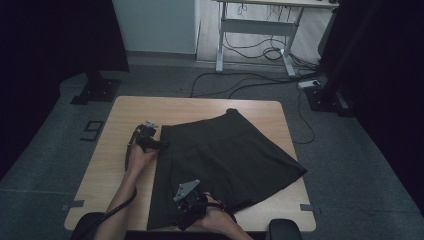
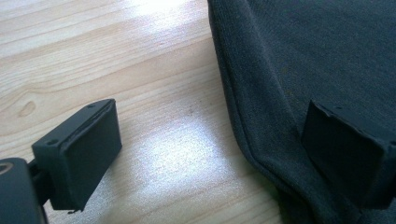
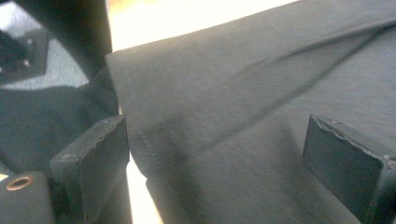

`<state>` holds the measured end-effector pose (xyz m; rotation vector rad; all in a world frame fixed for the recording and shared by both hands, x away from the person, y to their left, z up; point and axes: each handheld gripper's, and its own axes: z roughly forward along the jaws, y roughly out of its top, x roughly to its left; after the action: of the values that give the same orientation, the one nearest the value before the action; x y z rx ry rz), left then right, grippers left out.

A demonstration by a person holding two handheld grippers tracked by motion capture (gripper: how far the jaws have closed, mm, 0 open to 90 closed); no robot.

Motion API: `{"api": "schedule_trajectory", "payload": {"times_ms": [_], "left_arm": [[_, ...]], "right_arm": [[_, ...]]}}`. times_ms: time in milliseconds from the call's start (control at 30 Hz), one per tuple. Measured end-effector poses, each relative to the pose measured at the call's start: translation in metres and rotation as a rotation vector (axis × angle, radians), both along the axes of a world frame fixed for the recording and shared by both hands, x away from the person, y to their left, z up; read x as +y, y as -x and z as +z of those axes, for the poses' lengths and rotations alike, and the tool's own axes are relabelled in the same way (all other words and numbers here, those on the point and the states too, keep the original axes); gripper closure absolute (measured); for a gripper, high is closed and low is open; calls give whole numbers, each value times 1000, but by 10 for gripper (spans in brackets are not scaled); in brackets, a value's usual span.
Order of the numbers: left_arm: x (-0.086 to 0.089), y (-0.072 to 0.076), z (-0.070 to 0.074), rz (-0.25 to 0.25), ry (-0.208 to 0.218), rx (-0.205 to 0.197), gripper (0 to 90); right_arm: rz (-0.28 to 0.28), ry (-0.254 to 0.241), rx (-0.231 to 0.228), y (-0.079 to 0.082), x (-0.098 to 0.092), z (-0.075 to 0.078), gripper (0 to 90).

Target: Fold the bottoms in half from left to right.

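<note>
Plain dark skirt point(image 1: 225, 155) on light woodgrain table point(image 1: 125, 115).

The wooden table point(image 1: 105, 165) stands on a grey floor point(image 1: 45, 150). Far behind it is a white desk point(image 1: 260, 25) with black cables point(image 1: 250, 80) lying under it. A dark curtain point(image 1: 50, 40) hangs on the left. A white wall point(image 1: 155, 25) is behind.

The high view is looking down on the whole desk point(image 1: 120, 107); both gripper views are looking closely at the dark skirt point(image 1: 235, 150) it also shows
</note>
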<state>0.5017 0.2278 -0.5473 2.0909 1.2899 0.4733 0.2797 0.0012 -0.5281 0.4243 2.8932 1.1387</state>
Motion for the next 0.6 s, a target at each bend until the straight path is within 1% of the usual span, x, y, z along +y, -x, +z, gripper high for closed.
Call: {"api": "schedule_trajectory", "payload": {"times_ms": [67, 133, 167, 200, 233, 267, 333, 367, 400, 433, 467, 500, 533, 567, 600], "left_arm": [[0, 0, 0, -3, 0, 1, 48], [0, -1, 0, -8, 2, -1, 54], [0, -1, 0, -12, 5, -5, 61], [0, -1, 0, -17, 6, -8, 73], [0, -1, 1, -25, 11, -12, 96], [0, 0, 1, -29, 15, -19, 129], [-2, 0, 1, -26, 20, -28, 181], [-3, 0, 1, -30, 25, -35, 226], [-4, 1, 2, -38, 33, -40, 292], [-6, 1, 2, -45, 38, -44, 357], [-8, 2, 2, -43, 40, -48, 414], [-10, 2, 2, -38, 45, -49, 453], [-12, 2, 2, -44, 51, -49, 502], [-14, 2, 2, -45, 53, -50, 562], [-15, 2, 2, -45, 59, -49, 600]], "right_arm": [[16, 25, -11, 3, 5, -4, 82], [30, 66, -36, 4, 8, -8, 83], [30, 77, -38, 5, 10, -10, 87], [33, 88, -52, 5, 11, -12, 88], [38, 97, -79, 7, 12, -13, 91], [42, 95, -85, 7, 13, -13, 99], [31, 88, -87, 6, 14, -13, 148], [28, 86, -89, 6, 14, -12, 163], [28, 90, -88, 6, 15, -11, 182], [22, 91, -86, 5, 15, -11, 217], [13, 89, -84, 4, 15, -10, 301], [-1, 90, -85, 3, 14, -7, 433], [-6, 90, -89, 1, 13, -5, 527], [-12, 88, -89, -2, 12, -5, 585], [-17, 84, -90, -4, 10, -5, 638]]}}
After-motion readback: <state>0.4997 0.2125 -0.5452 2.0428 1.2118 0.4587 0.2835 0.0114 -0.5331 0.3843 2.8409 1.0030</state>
